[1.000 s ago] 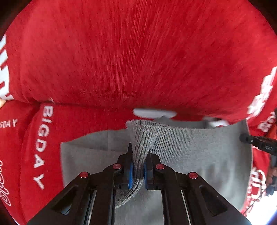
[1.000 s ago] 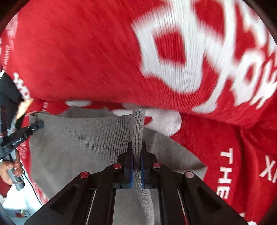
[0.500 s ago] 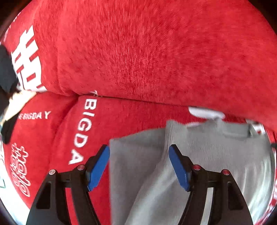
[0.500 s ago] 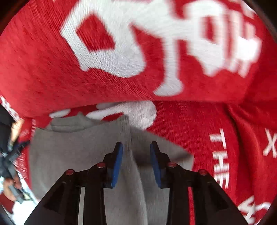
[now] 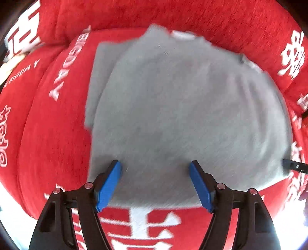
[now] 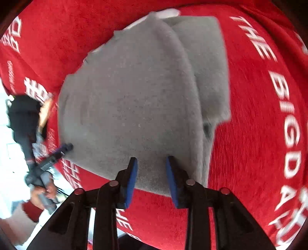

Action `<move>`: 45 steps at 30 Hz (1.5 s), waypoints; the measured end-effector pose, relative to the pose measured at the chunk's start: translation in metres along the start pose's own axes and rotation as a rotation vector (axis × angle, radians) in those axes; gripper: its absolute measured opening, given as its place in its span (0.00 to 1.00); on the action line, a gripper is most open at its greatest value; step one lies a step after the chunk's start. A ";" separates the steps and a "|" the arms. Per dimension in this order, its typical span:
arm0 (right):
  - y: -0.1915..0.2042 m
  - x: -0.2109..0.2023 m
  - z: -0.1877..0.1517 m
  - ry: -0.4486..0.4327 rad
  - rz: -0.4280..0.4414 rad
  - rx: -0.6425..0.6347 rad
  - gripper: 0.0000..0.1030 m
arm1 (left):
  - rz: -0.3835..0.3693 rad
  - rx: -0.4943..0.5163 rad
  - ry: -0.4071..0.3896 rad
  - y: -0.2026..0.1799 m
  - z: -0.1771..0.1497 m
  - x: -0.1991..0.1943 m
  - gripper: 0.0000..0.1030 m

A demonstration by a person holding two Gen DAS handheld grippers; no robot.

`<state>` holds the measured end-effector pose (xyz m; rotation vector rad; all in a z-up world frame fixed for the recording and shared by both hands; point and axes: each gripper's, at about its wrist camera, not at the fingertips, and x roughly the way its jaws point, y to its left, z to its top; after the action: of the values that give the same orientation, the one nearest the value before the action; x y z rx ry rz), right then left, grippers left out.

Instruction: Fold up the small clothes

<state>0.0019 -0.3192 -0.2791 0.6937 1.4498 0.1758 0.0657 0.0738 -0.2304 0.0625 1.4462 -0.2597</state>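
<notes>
A small grey knitted garment (image 5: 182,107) lies folded flat on a red cloth with white lettering (image 5: 53,123). A lower layer sticks out along one side of the grey garment (image 6: 211,67). My left gripper (image 5: 156,169) hangs above its near edge, open wide, with nothing between the blue pads. My right gripper (image 6: 152,163) is also open, over the near edge of the same garment, its blue pads apart and empty. The other gripper's black tip (image 6: 57,153) shows at the garment's left edge in the right wrist view, held by a hand (image 6: 41,194).
The red cloth (image 6: 259,134) covers the whole surface and rises into a cushion-like back (image 5: 173,17) behind the garment. A bright floor area shows at the left edge of the right wrist view.
Both grippers were shut on a raised fold of the grey garment one second ago. They have opened, let it go and pulled back and up; the garment now lies flat.
</notes>
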 end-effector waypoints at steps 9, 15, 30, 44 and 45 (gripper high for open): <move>0.010 -0.008 -0.029 0.030 0.227 0.076 0.59 | -0.046 -0.194 0.017 0.036 -0.032 -0.032 0.72; 0.065 0.046 -0.046 0.127 0.424 0.117 0.60 | -0.205 -0.494 0.002 0.075 -0.050 -0.024 0.72; 0.124 0.145 -0.054 0.004 0.569 0.451 0.09 | -0.373 -0.677 -0.070 0.117 -0.047 -0.004 0.17; 0.131 0.142 -0.080 0.063 0.353 0.294 0.04 | -0.311 -0.458 -0.072 0.120 -0.063 -0.010 0.16; 0.134 0.143 -0.079 0.072 0.345 0.286 0.04 | -0.290 -0.446 -0.076 0.118 -0.063 -0.012 0.16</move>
<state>-0.0128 -0.1138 -0.3260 1.1823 1.4292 0.2643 0.0286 0.2023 -0.2396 -0.5168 1.4060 -0.1678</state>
